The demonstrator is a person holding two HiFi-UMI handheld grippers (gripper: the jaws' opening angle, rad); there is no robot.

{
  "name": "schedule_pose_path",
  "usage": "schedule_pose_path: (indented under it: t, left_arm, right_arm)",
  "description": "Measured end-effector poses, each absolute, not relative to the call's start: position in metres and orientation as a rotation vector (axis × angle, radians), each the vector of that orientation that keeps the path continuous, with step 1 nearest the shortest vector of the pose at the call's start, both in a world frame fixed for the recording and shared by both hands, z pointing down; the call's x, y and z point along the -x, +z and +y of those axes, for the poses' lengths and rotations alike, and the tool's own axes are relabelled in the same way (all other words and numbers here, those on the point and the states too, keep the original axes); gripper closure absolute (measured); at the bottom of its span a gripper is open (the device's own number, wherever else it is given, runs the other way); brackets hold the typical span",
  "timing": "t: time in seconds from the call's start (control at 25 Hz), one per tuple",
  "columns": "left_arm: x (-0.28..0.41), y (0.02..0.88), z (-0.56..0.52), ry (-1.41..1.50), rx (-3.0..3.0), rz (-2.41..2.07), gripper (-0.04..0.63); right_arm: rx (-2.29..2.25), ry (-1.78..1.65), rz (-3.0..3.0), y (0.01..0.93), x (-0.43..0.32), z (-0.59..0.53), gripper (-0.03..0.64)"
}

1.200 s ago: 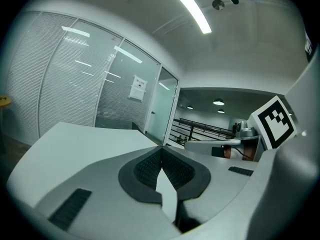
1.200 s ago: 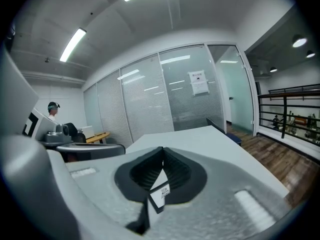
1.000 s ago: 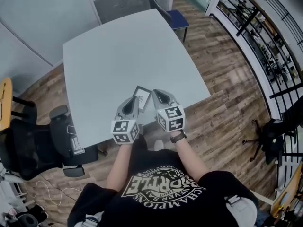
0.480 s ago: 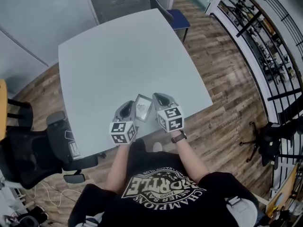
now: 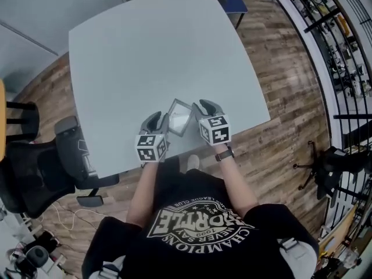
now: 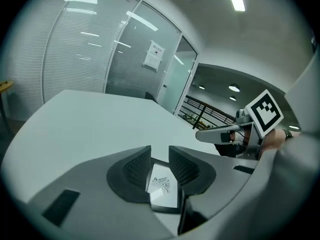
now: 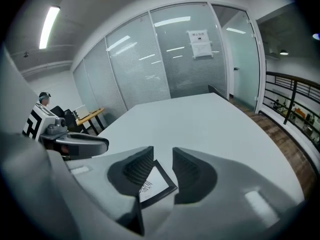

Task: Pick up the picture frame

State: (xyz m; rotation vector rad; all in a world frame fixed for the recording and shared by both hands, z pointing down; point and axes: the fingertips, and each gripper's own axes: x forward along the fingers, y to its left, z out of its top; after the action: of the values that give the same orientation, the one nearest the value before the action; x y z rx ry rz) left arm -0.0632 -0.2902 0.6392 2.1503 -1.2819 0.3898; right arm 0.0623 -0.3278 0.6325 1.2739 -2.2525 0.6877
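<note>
- The picture frame (image 5: 179,117) has come down low over the desk (image 5: 145,51), just below picture centre.
- Left gripper (image 5: 163,122) and right gripper (image 5: 199,107) jaws, shut before, are opening off its edges: seemingly a release, not a lift.

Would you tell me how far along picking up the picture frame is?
Done: left gripper and right gripper flank the picture frame at the near edge of the table. In hand: an edge sits between each gripper's jaws, which are opening, not clamping. Left: grip and lift.
</note>
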Motion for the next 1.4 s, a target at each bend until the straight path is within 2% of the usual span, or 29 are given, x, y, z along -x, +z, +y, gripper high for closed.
schedule_pose_path:
  t: [0.16,0.36,0.72,1.28,1.4]
  left_arm:
    - [0.069,0.670,-0.285,0.436,-2.087,-1.236,0.459]
    - [0.070,0.708,-0.276,0.484,-2.004,-1.190,0.408]
    - [0.070,0.758,-0.260,0.574,-1.900,-1.133,0.408]
    - [0.074,0.789,-0.259,0.695,-1.820,-1.215,0.411]
    - [0.074,0.789,-0.259,0.686,-1.812,-1.212,0.438]
  right_arm:
    - [-1.187,0.740,-2.211,0.668,-0.058,-0.322,0.465]
    - [-1.116,0.790,-2.147,0.710,-0.058,-0.315,0.453]
    - [-1.105,0.836,-2.045,0.759,-0.058,-0.317,0.451]
    - [-1.220,0.824,-1.967,0.780,-0.054,-0.318,0.465]
    - [-1.274,0.844,-1.967,0.779,-0.056,-0.319,0.476]
